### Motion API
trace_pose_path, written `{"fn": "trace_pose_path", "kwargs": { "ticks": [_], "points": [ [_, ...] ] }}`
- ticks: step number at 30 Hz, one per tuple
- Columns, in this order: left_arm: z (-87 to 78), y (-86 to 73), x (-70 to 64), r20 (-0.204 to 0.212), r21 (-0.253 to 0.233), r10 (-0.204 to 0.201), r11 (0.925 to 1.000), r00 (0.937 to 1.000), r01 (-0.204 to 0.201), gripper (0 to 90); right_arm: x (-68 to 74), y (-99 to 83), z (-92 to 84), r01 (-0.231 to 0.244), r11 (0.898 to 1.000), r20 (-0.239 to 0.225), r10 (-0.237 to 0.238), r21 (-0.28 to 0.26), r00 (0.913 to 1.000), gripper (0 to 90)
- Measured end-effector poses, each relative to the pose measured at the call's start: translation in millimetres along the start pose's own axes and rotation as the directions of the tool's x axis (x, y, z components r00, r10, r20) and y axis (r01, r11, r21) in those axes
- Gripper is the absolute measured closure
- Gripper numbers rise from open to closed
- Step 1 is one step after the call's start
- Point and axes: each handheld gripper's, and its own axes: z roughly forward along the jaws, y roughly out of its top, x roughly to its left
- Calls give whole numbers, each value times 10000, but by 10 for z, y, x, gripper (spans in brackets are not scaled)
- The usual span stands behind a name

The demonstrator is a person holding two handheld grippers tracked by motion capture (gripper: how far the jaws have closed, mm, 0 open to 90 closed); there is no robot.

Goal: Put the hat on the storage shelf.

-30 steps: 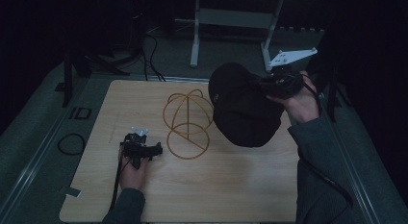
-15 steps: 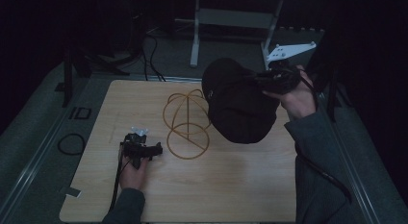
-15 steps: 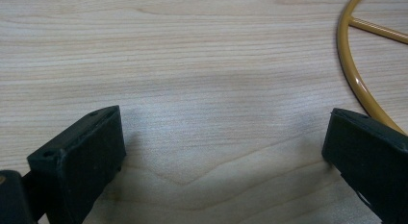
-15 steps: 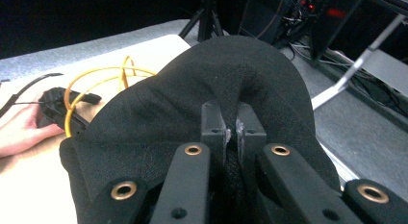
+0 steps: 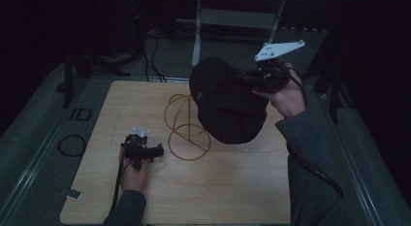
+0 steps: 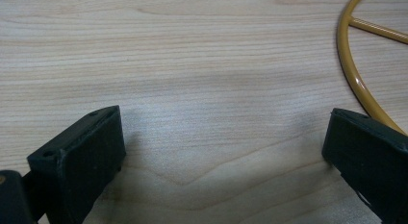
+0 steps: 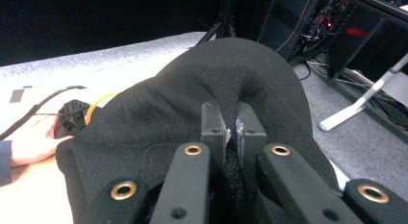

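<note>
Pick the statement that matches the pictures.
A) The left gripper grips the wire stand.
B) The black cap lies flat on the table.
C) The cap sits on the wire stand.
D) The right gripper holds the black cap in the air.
D: the right gripper pinches the black cap, lifted above the table.

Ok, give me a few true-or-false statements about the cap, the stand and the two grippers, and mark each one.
1. The right gripper is shut on the cap. True.
2. The cap sits fully on the stand. False: it is held in the air beside and above the stand.
3. The left gripper is open. True.
4. The left gripper grips the stand's ring. False: its jaws hold nothing; the ring lies beside one jaw.
5. The stand is on the wooden table. True.
</note>
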Motion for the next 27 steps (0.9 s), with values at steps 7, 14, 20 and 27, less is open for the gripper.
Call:
{"fn": "trace_pose_path", "kwargs": {
  "ticks": [7,14,20,27],
  "points": [
    [-2,0,3,5,43,58,10000,10000,-58,7,22,97,65,110,9999,-145,-110,-29,9998,854],
    [-1,0,3,0,37,54,10000,10000,-54,7,78,199,93,300,9994,-246,-305,-193,9992,854],
    [-2,0,3,-7,37,59,10000,10000,-59,7,113,253,114,404,9990,-264,-409,-202,9988,853],
    [-1,0,2,-3,36,43,10000,10000,-43,7,140,290,129,490,9985,-314,-498,-256,9983,853]
  ]
}}
